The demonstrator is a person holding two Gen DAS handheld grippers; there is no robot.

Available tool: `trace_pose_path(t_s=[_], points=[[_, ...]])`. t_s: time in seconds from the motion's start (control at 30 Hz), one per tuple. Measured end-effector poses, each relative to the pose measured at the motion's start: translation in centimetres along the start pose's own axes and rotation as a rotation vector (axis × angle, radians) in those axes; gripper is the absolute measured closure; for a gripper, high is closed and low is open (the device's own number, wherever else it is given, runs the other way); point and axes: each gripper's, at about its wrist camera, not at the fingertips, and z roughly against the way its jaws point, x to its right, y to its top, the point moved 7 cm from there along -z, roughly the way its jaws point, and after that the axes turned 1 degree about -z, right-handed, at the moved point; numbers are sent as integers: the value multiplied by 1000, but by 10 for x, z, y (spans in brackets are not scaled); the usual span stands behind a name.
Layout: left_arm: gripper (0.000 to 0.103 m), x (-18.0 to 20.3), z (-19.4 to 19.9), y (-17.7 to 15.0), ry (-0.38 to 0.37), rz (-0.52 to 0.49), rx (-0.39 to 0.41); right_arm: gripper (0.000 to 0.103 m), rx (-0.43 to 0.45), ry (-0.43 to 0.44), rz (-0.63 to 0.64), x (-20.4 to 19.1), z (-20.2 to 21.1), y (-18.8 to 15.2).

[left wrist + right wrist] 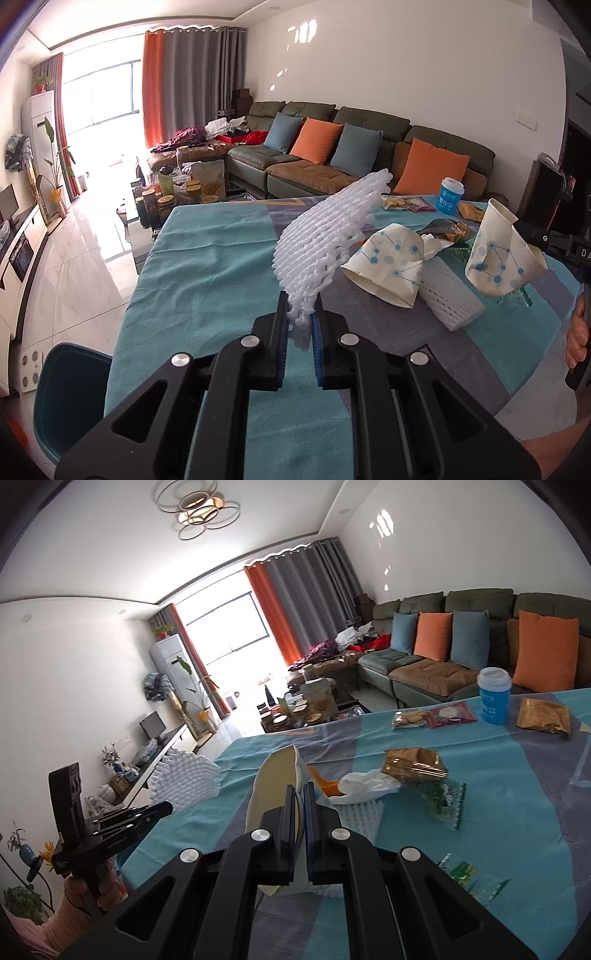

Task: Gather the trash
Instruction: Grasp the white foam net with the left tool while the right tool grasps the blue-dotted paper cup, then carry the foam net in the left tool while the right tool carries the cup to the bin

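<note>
A matt teal-and-grey cloth table cover (207, 258) lies under a white knobbly foam net sleeve (325, 236), crumpled dotted paper cups (391, 266) and glossy gold foil wrappers (413, 764).

The near-left stretch of the worktop (207, 266) lies bare — open room to pass. Toward the right it crowds: a crushed paper cup (388, 266) lying against a foam sleeve (450, 299), wrappers (413, 764) just behind. Along the far edge stand a blue cup (493, 696) and snack packets (432, 716) — between the two clusters, a clear lane.
</note>
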Motion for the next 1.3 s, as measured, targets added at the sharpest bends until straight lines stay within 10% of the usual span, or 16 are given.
trace_pose_path(t_s=[1.3], points=[[91, -118, 101, -68, 262, 205, 3, 99, -209, 447, 164, -187, -106, -27]])
